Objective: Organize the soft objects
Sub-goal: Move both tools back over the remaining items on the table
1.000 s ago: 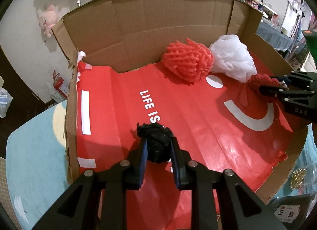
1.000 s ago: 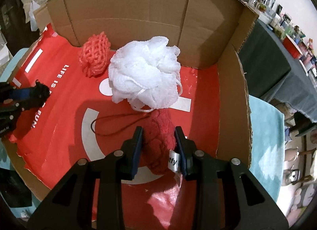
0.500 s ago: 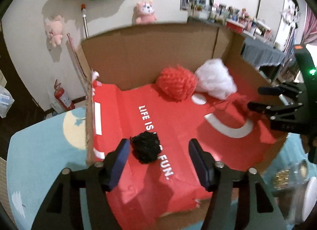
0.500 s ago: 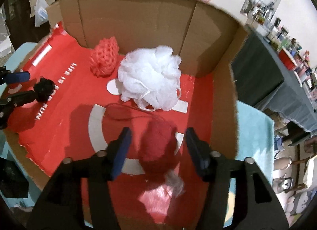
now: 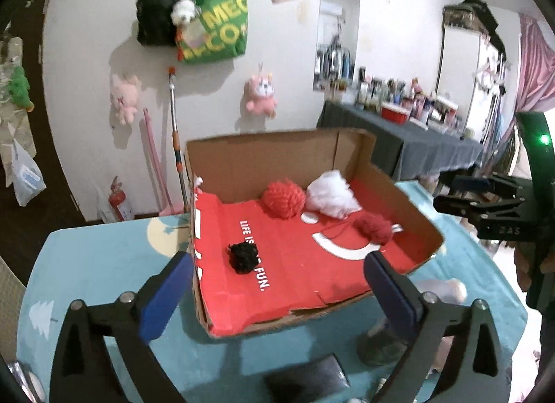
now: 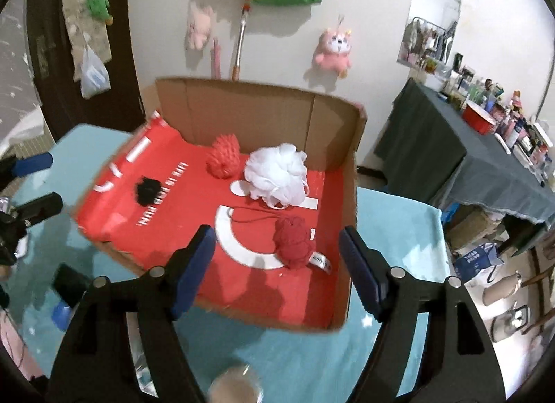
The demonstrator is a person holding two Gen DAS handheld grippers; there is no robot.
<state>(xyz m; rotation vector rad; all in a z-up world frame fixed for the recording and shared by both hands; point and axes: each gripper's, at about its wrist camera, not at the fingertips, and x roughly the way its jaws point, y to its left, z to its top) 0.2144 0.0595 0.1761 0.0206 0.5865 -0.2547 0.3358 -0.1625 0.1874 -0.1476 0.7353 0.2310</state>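
Four soft things lie on the red liner of the open cardboard box [image 5: 277, 146]. The black pom-pom [image 5: 243, 256] is a small, shaggy, near-round tuft with no clear long axis; it sits on the white lettering near the box's left front. The dark red yarn ball [image 6: 294, 241] is lumpy and slightly longer than wide, its long axis running from the box's back toward its front in the right wrist view, with a white label at its front end and a thin dark cord trailing off toward the middle of the liner. It lies near the right wall. At the back wall, the coral mesh ball [image 5: 283, 197] and the white bath pouf [image 5: 330, 197] sit just beside each other. The box stands on a light blue tablecloth [image 5: 97, 264].

The left gripper [image 5: 277, 285] hangs in front of the box, jaws opening, nothing between them. The right gripper [image 6: 276, 264] hangs over the near right edge, jaws likewise opening and empty.
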